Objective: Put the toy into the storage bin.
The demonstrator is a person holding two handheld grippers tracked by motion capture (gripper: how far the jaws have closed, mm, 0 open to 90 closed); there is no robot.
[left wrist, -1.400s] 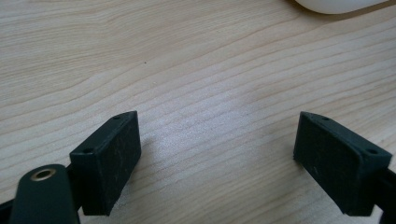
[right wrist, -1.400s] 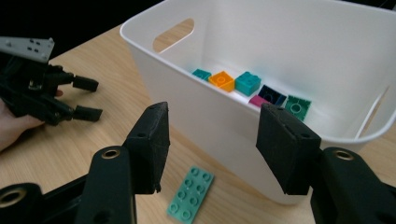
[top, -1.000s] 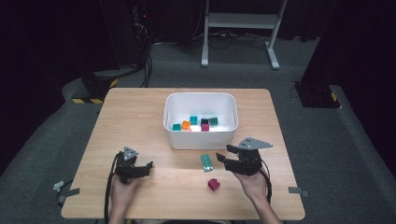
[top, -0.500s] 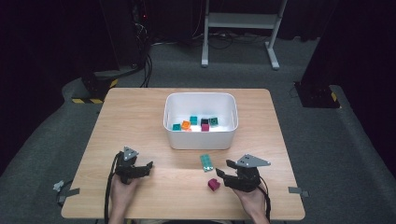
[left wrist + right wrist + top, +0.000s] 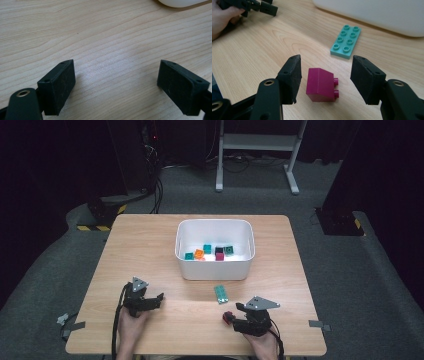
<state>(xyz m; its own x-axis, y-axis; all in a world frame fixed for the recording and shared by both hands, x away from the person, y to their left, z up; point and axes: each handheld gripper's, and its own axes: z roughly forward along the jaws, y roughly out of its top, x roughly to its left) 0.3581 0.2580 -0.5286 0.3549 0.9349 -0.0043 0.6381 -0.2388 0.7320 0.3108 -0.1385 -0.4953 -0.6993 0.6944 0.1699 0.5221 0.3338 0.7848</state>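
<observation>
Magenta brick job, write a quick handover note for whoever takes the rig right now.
Right claw: open, low over the table, straddling the magenta brick, pads not touching it.
Left claw: open, nothing between the pads, near the table.
Teal plate lies flat between the brick and the white bin.
Done: several bricks sit in the bin.
Left: probably close on the magenta brick, bin it, then the teal plate.

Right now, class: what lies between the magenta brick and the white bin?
In the right gripper view, a flat teal plate lies on the table between the magenta brick and the white bin.
</observation>
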